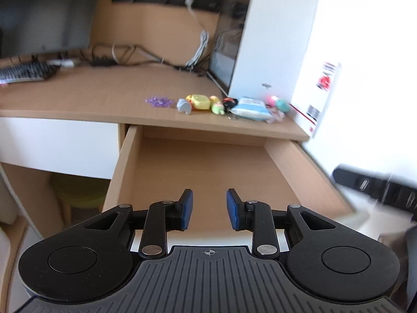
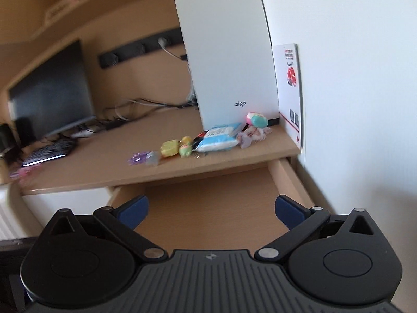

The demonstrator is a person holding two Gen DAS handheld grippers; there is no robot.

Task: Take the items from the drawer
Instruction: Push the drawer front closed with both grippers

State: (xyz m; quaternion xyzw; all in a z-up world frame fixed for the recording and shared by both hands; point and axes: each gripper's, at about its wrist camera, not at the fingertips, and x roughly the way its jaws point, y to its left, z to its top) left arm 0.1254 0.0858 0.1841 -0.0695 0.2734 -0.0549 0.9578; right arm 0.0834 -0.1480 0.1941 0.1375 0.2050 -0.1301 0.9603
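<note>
Light wooden pull-out drawer (image 1: 203,172) is open under the front right edge of the bench (image 1: 104,104), and the part of its floor I can see is bare in both wrist views; the near strip is hidden behind my grippers, so can't rule out something there. Items look already out: a row along the bench's front right edge, in front of the white upright computer case (image 2: 229,65) — purple bead cluster (image 1: 159,101), small grey figure (image 1: 184,106), yellow wrapped candy-shaped toy (image 1: 200,101), blue-and-white tissue pack (image 1: 251,108), pink-and-teal ball toy (image 1: 278,103) nearest the right corner, a few smaller bits between them too blurred to name. Left gripper (image 1: 209,210): jaws partly apart, nothing between them, hanging over the drawer. Right gripper (image 2: 211,212): jaws spread wide, nothing held, also over the drawer. My read: unloading is basically done. What's left, at most, is a check of the hidden near strip.
</note>
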